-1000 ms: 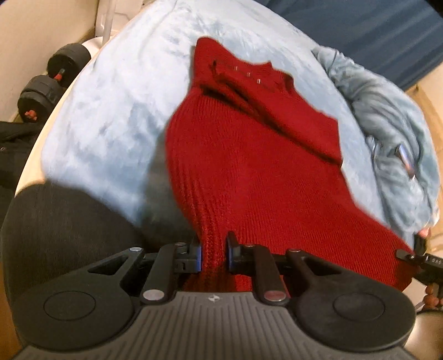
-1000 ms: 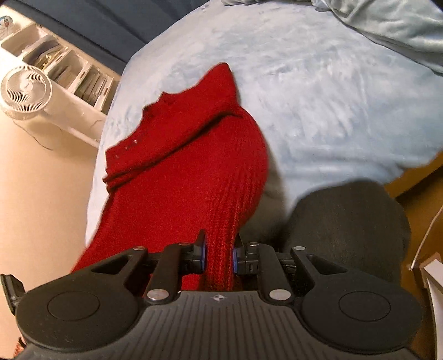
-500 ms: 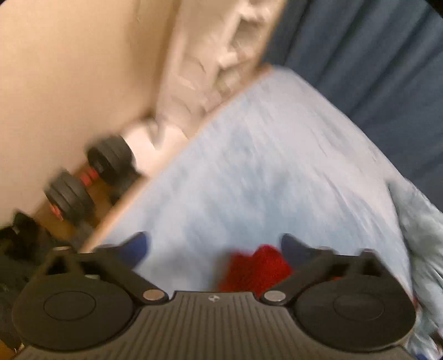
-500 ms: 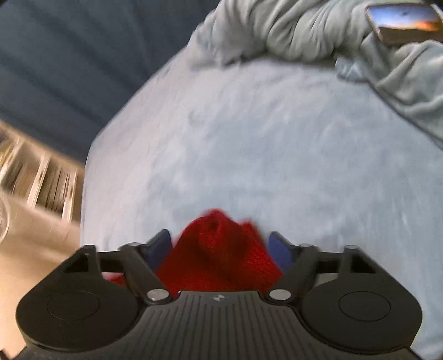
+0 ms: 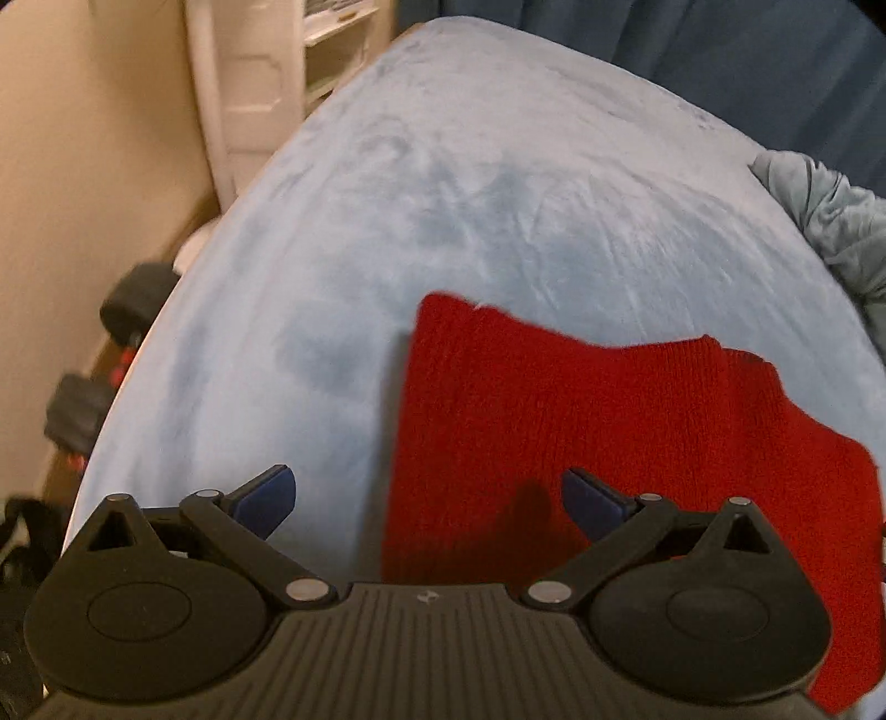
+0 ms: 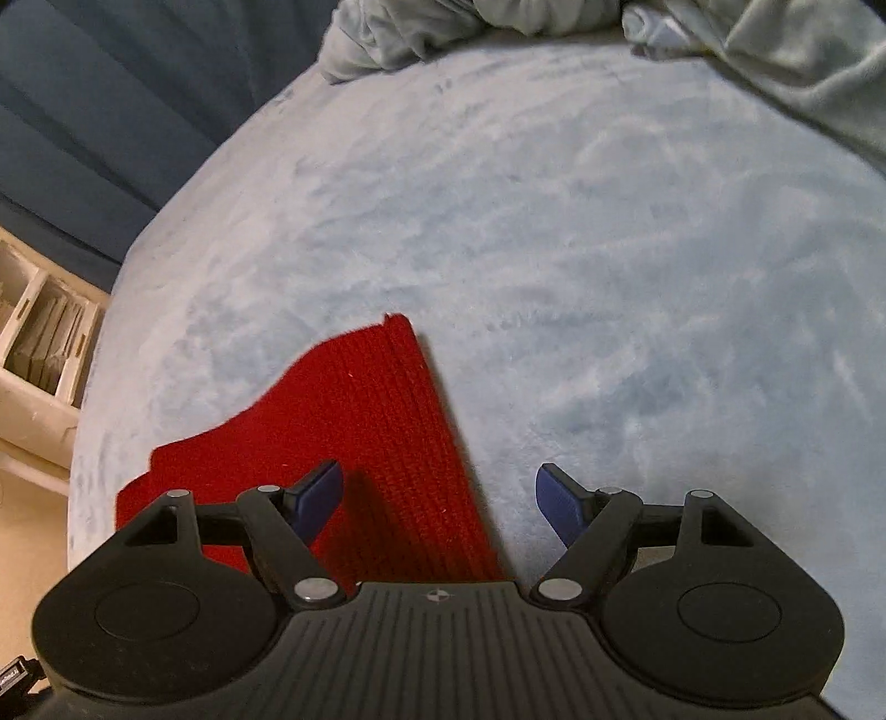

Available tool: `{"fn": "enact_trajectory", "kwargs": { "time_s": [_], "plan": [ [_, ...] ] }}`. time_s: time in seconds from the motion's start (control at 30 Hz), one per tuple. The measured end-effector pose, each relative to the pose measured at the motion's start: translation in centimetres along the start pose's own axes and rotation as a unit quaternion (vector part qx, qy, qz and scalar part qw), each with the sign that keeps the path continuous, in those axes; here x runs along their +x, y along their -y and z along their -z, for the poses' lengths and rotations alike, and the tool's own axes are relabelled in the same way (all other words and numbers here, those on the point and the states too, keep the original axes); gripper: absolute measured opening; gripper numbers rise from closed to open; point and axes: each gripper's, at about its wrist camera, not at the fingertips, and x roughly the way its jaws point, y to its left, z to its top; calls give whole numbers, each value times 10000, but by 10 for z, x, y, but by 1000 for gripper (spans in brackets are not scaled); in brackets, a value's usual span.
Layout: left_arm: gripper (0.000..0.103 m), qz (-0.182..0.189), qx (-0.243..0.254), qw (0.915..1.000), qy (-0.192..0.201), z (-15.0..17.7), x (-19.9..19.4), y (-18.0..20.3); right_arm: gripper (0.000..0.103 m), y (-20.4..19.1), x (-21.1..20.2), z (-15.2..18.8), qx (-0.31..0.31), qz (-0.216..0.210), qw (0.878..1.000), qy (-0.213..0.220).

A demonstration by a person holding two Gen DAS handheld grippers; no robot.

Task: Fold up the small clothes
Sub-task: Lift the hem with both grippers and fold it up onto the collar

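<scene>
No readable brand or label text in either view; only a small round logo mark on each gripper body, too small to make out.

Red knit sweater (image 5: 637, 443) lies flat on the light blue fleece blanket (image 5: 470, 194), folded over w/ ribbed knit texture. In left wrist view it fills approx 3 to 5 o'clock, straight left edge running up toward center, top edge uneven w/ a stepped corner at approx 3 o'clock. In right wrist view the sweater (image 6: 360, 443) sits at approx 6 to 8 o'clock, ribbed band along its right edge ending in a squared corner near center, left part dropping in a curve toward 8 o'clock.

Left gripper (image 5: 426, 493): released, blue-padded fingers spread wide, nothing between them; right finger over the sweater, left finger over bare blanket. Can't tell if touching.

Right gripper (image 6: 437, 498): also released, fingers wide apart; left finger over the red knit, right finger over blanket, ribbed edge passing between them.

Crumpled grey-blue cloth (image 6: 720, 44) at 12 to 2 o'clock in right view. Dumbbell (image 5: 111, 354) on floor at 9 o'clock in left view. White shelf unit (image 5: 266, 72) at 11 o'clock, dark blue curtain (image 5: 720, 50) behind the bed.
</scene>
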Motion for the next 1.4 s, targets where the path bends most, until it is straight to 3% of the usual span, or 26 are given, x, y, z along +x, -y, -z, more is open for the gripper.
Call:
{"fn": "enact_trajectory", "kwargs": {
  "time_s": [0.03,0.07,0.1,0.2,0.27,0.33,0.47,0.6,0.67,0.7,0.73,0.77,0.8,0.87,0.93,1.03,1.13,1.27,1.37,1.4],
  "plan": [
    [50,26,49,10000,49,-3,2,2,45,0,5,2,3,-92,9999,-102],
    [14,106,105,9999,-42,-5,5,4,21,-2,5,2,-62,-227,9996,-120],
    [13,128,-65,9999,-23,-10,5,1,15,-9,-2,2,-192,-192,9996,25],
    [12,297,-216,9988,331,-10,-19,-11,14,-35,-34,2,-757,-354,9955,441],
    [12,596,-449,9962,448,-7,-33,-30,14,-43,-54,0,-773,-626,9931,620],
    [13,541,-488,9967,348,-2,-25,-45,14,-43,-61,-1,-713,-782,9916,739],
    [13,210,-488,9985,-107,7,25,-51,14,-28,-14,3,-617,-156,9972,390],
    [14,43,-393,9992,36,12,31,-41,15,-12,9,9,-526,-32,9982,272],
    [18,97,-308,9994,93,14,28,-45,17,-13,5,10,-542,-93,9979,336],
    [29,84,-282,9994,171,15,25,-47,24,-12,2,11,-593,-73,9976,362],
    [42,21,-277,9993,261,16,21,-48,40,-9,0,11,-583,9,9976,376],
    [70,-122,-299,9989,351,20,15,-49,49,-6,-6,10,-489,153,9979,397],
    [87,-239,-329,9983,417,23,9,-50,59,-2,-13,10,-366,240,9981,433],
    [88,-221,-257,9977,590,33,-11,-50,60,2,-35,16,-197,301,9979,540],
    [88,-126,-84,9970,752,51,-36,-47,62,-5,-68,33,-410,268,9948,891],
    [94,-133,61,9957,911,88,-68,-38,60,-22,-104,76,-1341,-154,9855,1024],
    [95,-150,191,9974,684,126,-77,-25,57,-32,-108,124,-2227,-185,9724,670],
    [96,-810,745,9935,296,162,-60,-16,52,-22,-91,159,-2912,615,9544,242],
    [96,-829,562,9946,277,163,-79,-29,52,-3,-110,152,-2573,1337,9569,164],
    [96,-904,562,9938,319,163,-91,-33,52,4,-122,149,-2448,1385,9594,205]
  ]
}}
